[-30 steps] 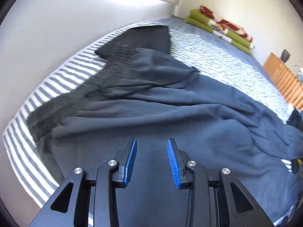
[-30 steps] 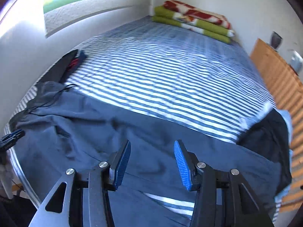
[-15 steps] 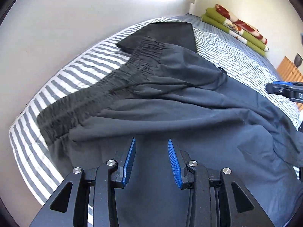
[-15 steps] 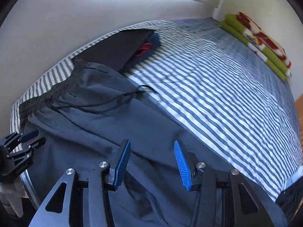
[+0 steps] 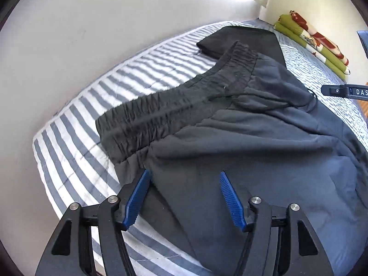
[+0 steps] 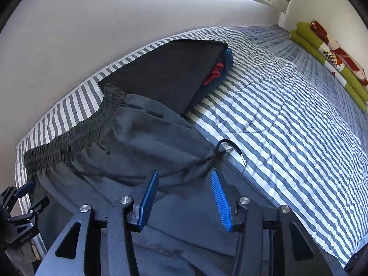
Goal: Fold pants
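Dark grey pants lie crumpled on the striped bed, their gathered elastic waistband toward the wall. My left gripper hovers over the fabric just below the waistband's near end. Its jaws are opening, and the cloth lies under them, not pinched. My right gripper stands open above the pants' far side, close to the black drawstring that spills onto the sheet. Each gripper shows in the other's view: the left gripper at the bottom left, the right gripper at the right edge.
A stack of folded dark clothes with red and blue layers lies beyond the waistband, against the white wall. A rolled green and red blanket sits at the bed's far end. The bed's near edge drops off beside my left gripper.
My left gripper slid toward the waistband's near end and its jaws spread wider. My right gripper swung left across the bed and now hangs over the pants by the drawstring.
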A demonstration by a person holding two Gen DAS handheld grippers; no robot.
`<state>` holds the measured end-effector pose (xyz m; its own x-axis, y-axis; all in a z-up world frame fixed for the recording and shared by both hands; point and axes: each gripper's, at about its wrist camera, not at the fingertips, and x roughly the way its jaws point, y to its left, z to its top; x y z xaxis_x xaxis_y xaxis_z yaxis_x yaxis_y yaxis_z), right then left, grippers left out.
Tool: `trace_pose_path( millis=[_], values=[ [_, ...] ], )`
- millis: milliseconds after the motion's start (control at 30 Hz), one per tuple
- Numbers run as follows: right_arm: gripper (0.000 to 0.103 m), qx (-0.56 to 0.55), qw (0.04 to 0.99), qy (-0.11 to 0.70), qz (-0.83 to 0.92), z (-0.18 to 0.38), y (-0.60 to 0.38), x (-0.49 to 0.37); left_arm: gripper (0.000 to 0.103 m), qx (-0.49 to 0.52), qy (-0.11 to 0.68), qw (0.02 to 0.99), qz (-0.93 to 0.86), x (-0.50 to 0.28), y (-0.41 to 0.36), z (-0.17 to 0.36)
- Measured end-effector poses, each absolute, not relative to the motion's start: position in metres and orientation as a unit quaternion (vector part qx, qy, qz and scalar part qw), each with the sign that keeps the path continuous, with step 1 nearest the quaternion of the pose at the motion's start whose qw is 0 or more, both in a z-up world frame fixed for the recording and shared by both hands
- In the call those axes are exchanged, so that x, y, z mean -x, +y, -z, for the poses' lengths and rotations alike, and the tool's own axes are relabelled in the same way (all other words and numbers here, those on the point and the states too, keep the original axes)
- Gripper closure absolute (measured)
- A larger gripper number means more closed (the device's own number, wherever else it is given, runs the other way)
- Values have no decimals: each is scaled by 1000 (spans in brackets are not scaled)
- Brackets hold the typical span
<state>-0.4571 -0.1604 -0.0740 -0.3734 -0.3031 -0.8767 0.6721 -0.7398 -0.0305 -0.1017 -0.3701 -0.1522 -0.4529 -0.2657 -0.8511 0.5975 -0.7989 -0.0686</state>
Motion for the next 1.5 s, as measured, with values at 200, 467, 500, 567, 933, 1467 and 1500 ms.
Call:
trace_pose_path(
  millis=[200,467,500,567,933,1467,1500],
  values=[
    [59,-471,302,199,804,79,-169,463,35,-453,195,254,832,93,-374,156],
    [52,-442,327,211,808,66,-196,473,34,-451,217,254,827,88,-384,160],
    [52,-440,330,216,807,67,-202,474,34,-451,216,256,827,88,-384,161],
    [50,-431,339,235,803,71,-218,473,34,-455,212,257,826,92,-384,162],
    [49,-370,350,370,777,110,-307,469,34,-450,241,241,826,89,-399,164],
    [79,-407,383,299,773,79,-336,499,34,-412,293,235,830,75,-410,152],
    [50,-415,396,295,764,80,-332,497,34,-406,298,235,831,73,-410,150]
  ],
)
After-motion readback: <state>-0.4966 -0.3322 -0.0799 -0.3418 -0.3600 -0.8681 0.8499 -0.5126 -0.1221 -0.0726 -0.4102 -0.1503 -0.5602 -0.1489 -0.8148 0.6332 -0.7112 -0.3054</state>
